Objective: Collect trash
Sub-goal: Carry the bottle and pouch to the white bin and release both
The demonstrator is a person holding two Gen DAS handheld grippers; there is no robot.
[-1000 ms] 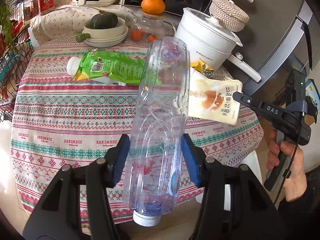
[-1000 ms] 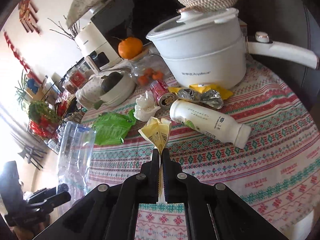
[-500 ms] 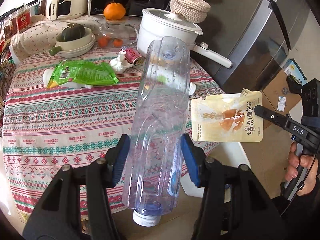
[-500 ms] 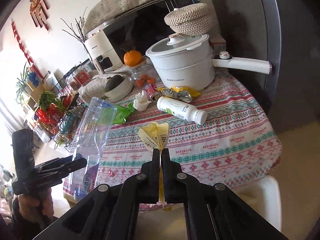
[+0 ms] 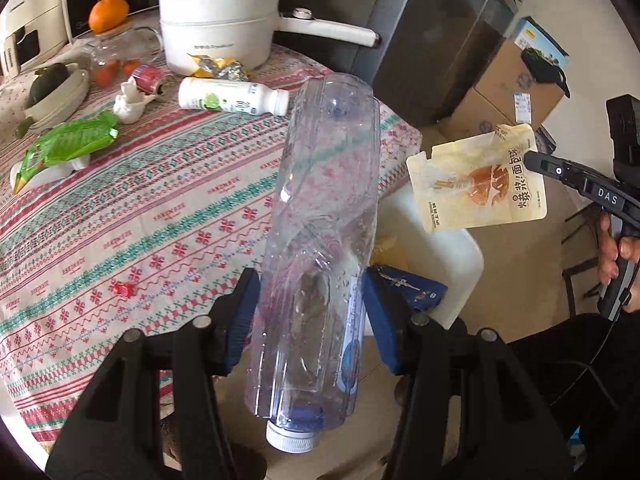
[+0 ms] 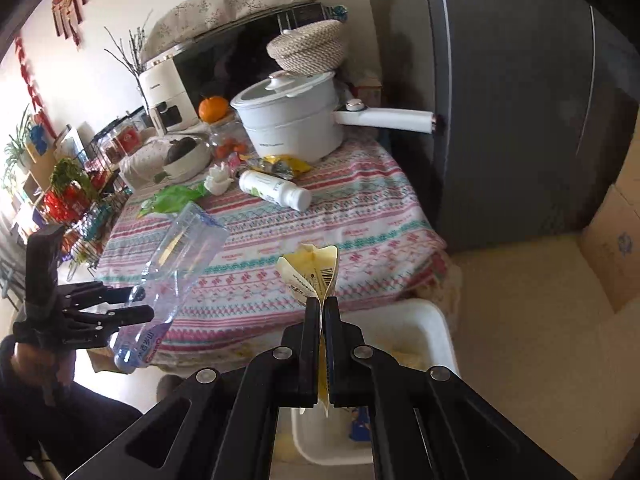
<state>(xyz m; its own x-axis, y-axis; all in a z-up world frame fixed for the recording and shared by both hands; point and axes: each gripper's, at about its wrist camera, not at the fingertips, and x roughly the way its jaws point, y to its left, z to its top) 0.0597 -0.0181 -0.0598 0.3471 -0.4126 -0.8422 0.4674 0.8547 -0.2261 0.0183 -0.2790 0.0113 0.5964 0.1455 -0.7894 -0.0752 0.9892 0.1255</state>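
My left gripper (image 5: 310,316) is shut on a big clear plastic bottle (image 5: 324,240), cap end towards the camera; the same bottle (image 6: 176,276) shows in the right wrist view at the left. My right gripper (image 6: 322,312) is shut on a pale yellow snack pouch (image 6: 314,276), which hangs beside the table's edge as the pouch (image 5: 480,184) in the left wrist view. Below both stands a white bin (image 6: 424,320), seen past the bottle as the bin (image 5: 460,264), with wrappers inside. On the table lie a white drink bottle (image 5: 232,98), a green wrapper (image 5: 72,144), a red can (image 5: 150,78) and a crumpled tissue (image 5: 130,102).
A patterned tablecloth (image 5: 120,220) covers the table. At its back stand a white pot (image 5: 218,20) with a long handle, a bowl (image 5: 56,92), a glass jar and an orange (image 5: 108,14). A dark fridge (image 6: 520,100) and cardboard boxes (image 5: 508,80) stand to the right.
Both grippers have carried their loads off the table towards its right edge and over the white bin. The bottle has rolled a little in the left grip.
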